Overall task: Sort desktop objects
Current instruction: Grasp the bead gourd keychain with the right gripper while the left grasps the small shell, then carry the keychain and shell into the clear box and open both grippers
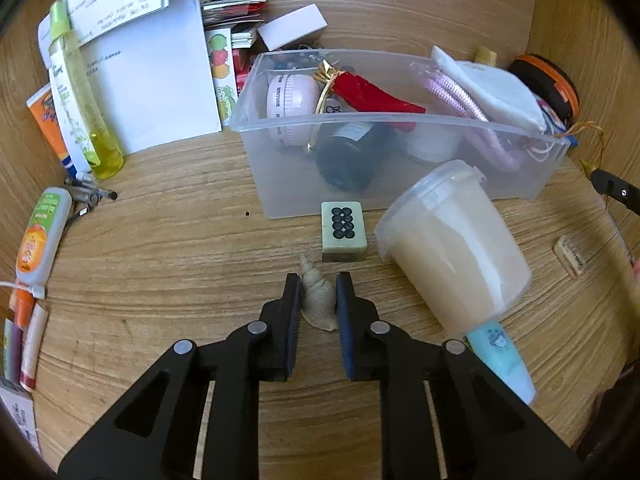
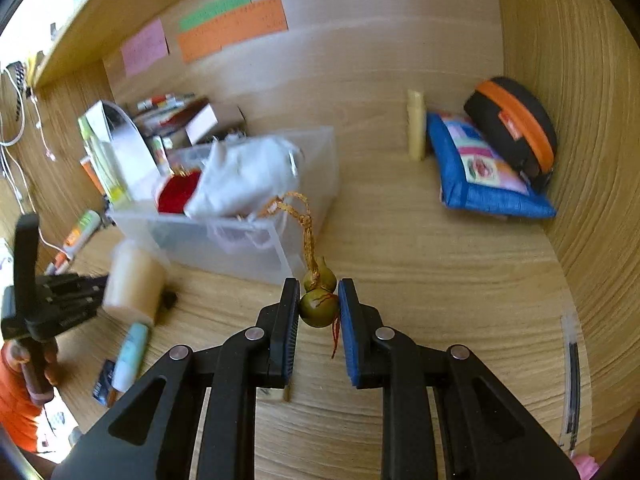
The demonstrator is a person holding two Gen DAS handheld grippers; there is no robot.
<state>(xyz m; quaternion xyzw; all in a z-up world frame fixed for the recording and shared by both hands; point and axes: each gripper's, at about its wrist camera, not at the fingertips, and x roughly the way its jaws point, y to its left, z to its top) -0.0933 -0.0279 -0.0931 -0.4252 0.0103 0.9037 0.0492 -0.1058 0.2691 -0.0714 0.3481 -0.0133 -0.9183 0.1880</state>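
Left gripper (image 1: pixel 318 286): jaws nearly closed, clamped on pale spiral seashell (image 1: pixel 318 300) lying on wooden desk (image 1: pixel 168 264), just short of mahjong tile (image 1: pixel 344 232). Tile sits just in front of clear plastic bin (image 1: pixel 400 128); lidded tub (image 1: pixel 452 248) tipped to right.

Right gripper (image 2: pixel 319 286): narrow gap, pinching olive gourd charm (image 2: pixel 318 308); gold cord (image 2: pixel 306 224) runs up toward bin (image 2: pixel 256 240).

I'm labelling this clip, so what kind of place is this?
Probably a home desk nook: a wooden desk walled by wood panels, sticky notes on the back panel, and a clear bin of small household bits beside papers.
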